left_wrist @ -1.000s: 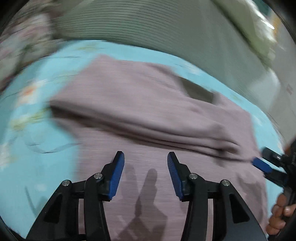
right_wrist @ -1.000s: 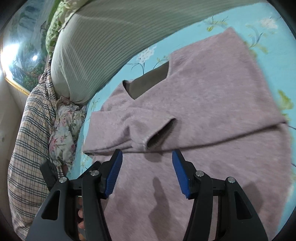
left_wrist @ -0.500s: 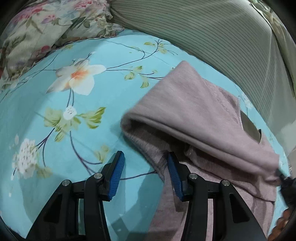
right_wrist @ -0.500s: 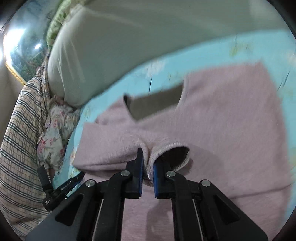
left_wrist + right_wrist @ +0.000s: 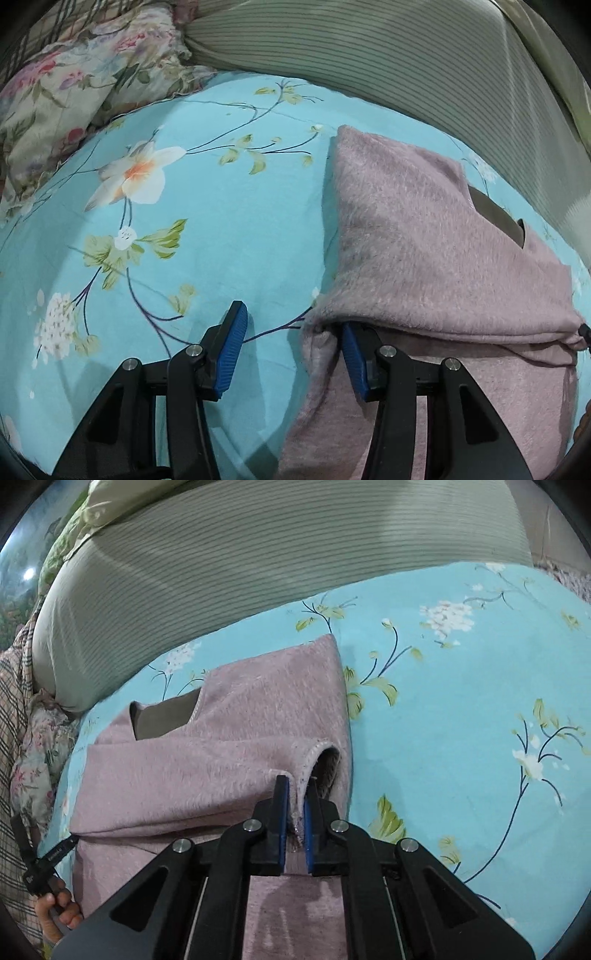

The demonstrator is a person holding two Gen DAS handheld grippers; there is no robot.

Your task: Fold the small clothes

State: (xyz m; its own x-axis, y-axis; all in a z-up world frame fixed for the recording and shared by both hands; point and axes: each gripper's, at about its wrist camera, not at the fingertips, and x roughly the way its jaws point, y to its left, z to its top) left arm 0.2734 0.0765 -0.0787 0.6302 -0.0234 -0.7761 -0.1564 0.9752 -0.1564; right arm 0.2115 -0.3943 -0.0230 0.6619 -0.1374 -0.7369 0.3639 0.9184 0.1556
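Pink fleece sweater (image 5: 229, 738) on bed (image 5: 461, 709): right gripper (image 5: 295, 805) clamped on sleeve cuff (image 5: 314, 760); left gripper (image 5: 291, 354) spread, straddling sweater's left fold edge.

In front of my right gripper (image 5: 295, 797), black with blue pads, I see the sweater (image 5: 207, 775) in dusty pink, with a grey-brown inside at the neck. Under it the bedsheet (image 5: 461, 709) is turquoise with white flowers, green leaves and dark thin stems. Behind it the long pillow (image 5: 258, 561) is pale green with fine stripes. To the far left of my left gripper (image 5: 291, 343), also black and blue, a cushion (image 5: 74, 81) has pink and red flowers on cream. At the left edge of the right view I see a beige checked fabric (image 5: 14, 701).
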